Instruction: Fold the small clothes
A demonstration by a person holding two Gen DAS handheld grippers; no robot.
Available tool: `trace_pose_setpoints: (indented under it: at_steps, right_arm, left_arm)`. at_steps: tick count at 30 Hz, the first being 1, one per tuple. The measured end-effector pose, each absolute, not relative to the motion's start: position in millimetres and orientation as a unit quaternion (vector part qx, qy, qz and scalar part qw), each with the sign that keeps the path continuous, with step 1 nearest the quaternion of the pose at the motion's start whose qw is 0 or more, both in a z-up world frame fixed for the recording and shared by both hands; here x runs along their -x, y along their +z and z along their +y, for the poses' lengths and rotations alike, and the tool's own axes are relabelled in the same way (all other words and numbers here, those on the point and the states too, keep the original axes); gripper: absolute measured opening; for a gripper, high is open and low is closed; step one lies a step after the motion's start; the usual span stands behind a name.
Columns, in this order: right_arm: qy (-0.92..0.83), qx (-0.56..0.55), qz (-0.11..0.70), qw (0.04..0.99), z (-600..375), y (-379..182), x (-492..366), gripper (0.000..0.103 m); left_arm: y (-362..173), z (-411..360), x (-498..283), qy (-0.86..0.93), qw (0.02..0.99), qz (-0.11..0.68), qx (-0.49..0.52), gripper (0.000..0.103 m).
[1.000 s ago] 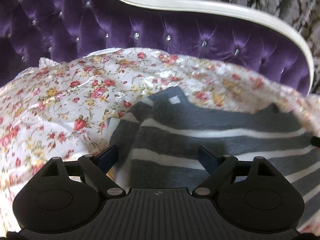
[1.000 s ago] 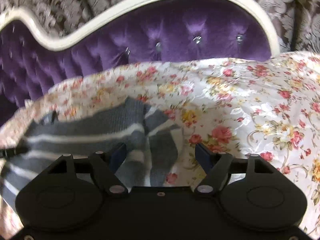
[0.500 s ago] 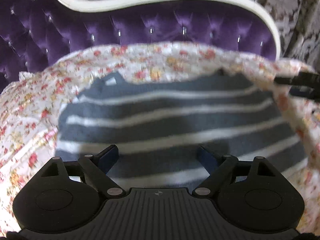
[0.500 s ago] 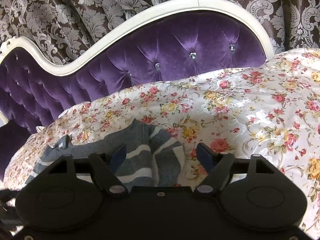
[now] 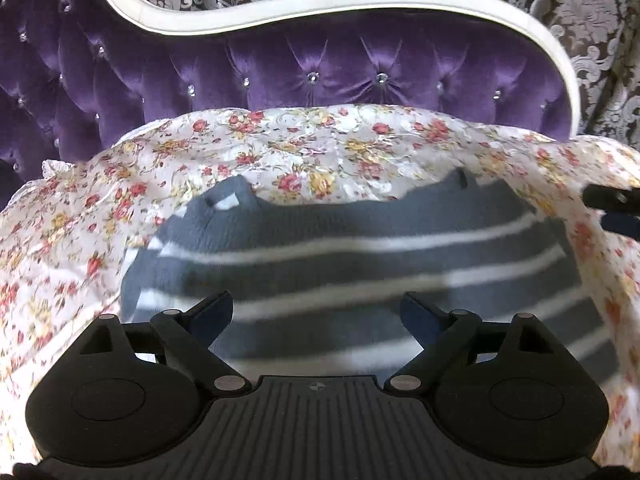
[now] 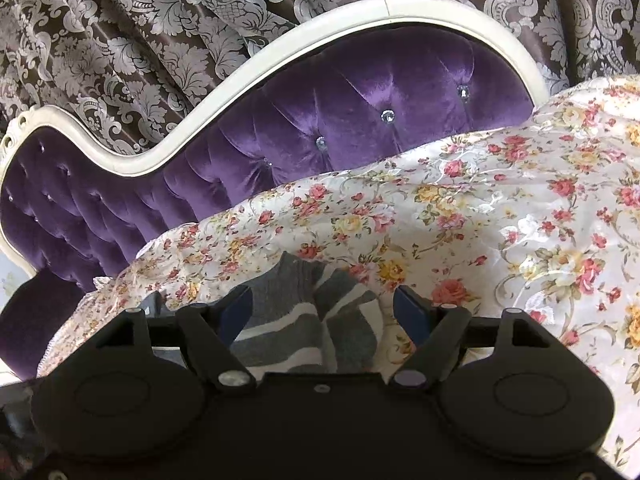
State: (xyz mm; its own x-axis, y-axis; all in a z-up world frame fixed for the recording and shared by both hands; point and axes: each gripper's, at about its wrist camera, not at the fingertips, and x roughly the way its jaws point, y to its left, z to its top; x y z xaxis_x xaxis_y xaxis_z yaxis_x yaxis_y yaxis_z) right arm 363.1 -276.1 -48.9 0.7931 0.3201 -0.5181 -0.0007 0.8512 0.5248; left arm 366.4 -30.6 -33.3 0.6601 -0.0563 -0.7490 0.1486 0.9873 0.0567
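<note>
A small grey garment with white stripes (image 5: 360, 256) lies spread on a floral sheet (image 5: 280, 148). My left gripper (image 5: 316, 312) is open above its near edge, holding nothing. The tip of my right gripper (image 5: 616, 212) shows at the far right of the left wrist view, beside the garment's right edge. In the right wrist view the garment's folded right end (image 6: 304, 320) lies between and just beyond the open fingers of my right gripper (image 6: 322, 308), which hold nothing.
A purple tufted headboard (image 5: 280, 68) with a white curved frame (image 6: 280, 64) rises behind the sheet. Patterned brown curtains (image 6: 160, 20) hang behind it. The floral sheet (image 6: 520, 220) stretches to the right.
Both grippers have drawn back and risen from the garment. The left view has swung from the garment's left end to its middle. The garment now lies spread wide.
</note>
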Motion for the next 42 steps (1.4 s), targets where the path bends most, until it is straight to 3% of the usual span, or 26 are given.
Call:
trace_pose_setpoints:
  at_steps: [5, 15, 18, 29, 42]
  right_arm:
    - [0.092, -0.269, 0.313, 0.906, -278, -50, -364, 0.08]
    - [0.102, -0.281, 0.328, 0.896, -277, -55, -366, 0.08]
    - [0.107, -0.28, 0.337, 0.893, -275, -57, -367, 0.087]
    - [0.162, -0.318, 0.427, 0.831, -282, -77, -379, 0.093]
    - [0.237, -0.373, 0.453, 0.774, -296, -93, -380, 0.094]
  left_arm:
    - [-55, -30, -394, -0.04, 0.892, 0.447, -0.048, 0.092]
    - [-65, -29, -394, -0.035, 0.897, 0.436, -0.064, 0.101]
    - [-66, -29, -393, -0.034, 0.897, 0.435, -0.068, 0.103]
    - [-68, -28, -396, -0.038, 0.897, 0.435, -0.068, 0.103]
    - [-69, -27, -396, -0.039, 0.896, 0.437, -0.068, 0.103]
